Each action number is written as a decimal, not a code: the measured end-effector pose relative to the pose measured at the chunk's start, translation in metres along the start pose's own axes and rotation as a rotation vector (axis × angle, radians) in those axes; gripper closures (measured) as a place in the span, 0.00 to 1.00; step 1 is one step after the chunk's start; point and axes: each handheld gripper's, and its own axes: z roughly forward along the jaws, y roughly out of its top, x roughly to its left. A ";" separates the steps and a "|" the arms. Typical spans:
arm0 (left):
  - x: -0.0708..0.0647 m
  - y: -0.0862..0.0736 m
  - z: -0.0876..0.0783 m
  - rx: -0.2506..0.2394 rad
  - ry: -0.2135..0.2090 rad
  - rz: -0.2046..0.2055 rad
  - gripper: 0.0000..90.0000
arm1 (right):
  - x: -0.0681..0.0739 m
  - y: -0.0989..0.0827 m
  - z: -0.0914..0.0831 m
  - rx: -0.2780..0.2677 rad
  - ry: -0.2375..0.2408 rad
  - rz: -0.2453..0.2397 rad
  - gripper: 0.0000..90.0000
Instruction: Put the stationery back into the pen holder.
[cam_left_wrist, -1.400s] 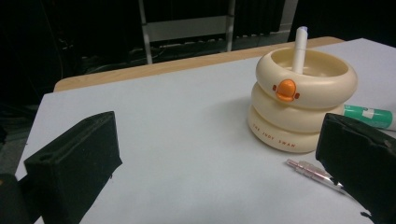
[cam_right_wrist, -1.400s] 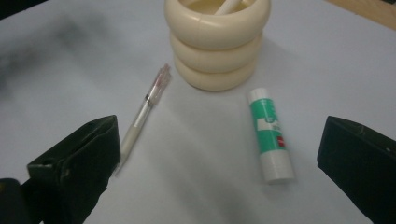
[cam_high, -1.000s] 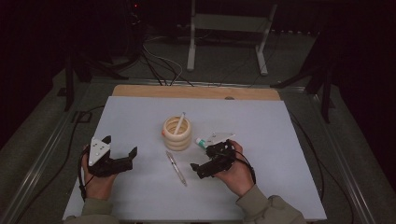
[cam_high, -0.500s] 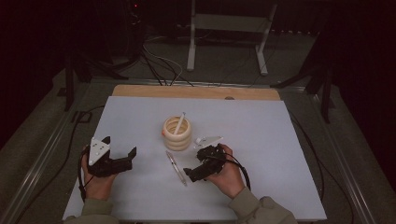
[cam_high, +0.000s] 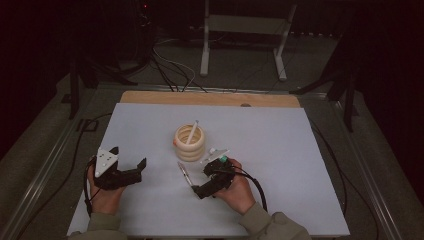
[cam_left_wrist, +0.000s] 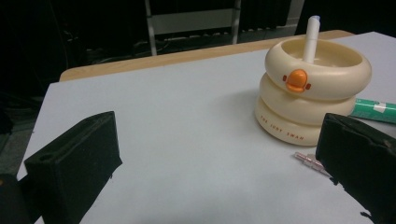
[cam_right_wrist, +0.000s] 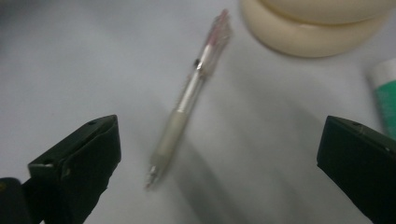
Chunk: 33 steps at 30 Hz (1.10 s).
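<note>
A person sits at a table with a white top and holds a gripper in each hand. The right gripper is low over the white top, right by a clear pen that lies flat there. In the right gripper view its two black jaws are wide apart and hold nothing, and the pen lies on the white top between them, not touching either one. The pen's tip points toward the camera and its pinkish back end points up toward a cream holder. The picture there is a bit blurry. The cream holder stands near the middle of the table, just past the pen. It looks like two fat rings, one on top of the other, with an orange duck beak on its side. A white stick-like pen stands up inside it, leaning a little. A green and white tube lies on the white top just beside the holder. The left gripper rests well apart from the pen, over on the left side of the table. Its jaws are wide open too, and nothing is in them.
</note>
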 end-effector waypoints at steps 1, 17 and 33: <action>0.000 0.000 0.000 0.001 -0.001 0.001 0.00 | 0.002 0.000 0.001 0.004 0.005 -0.009 0.05; 0.000 -0.001 0.002 0.014 -0.003 -0.003 0.00 | 0.027 -0.001 0.026 0.099 -0.002 -0.090 0.77; 0.000 -0.002 0.002 0.023 0.001 -0.005 0.00 | 0.038 -0.004 0.023 0.120 -0.022 -0.162 0.90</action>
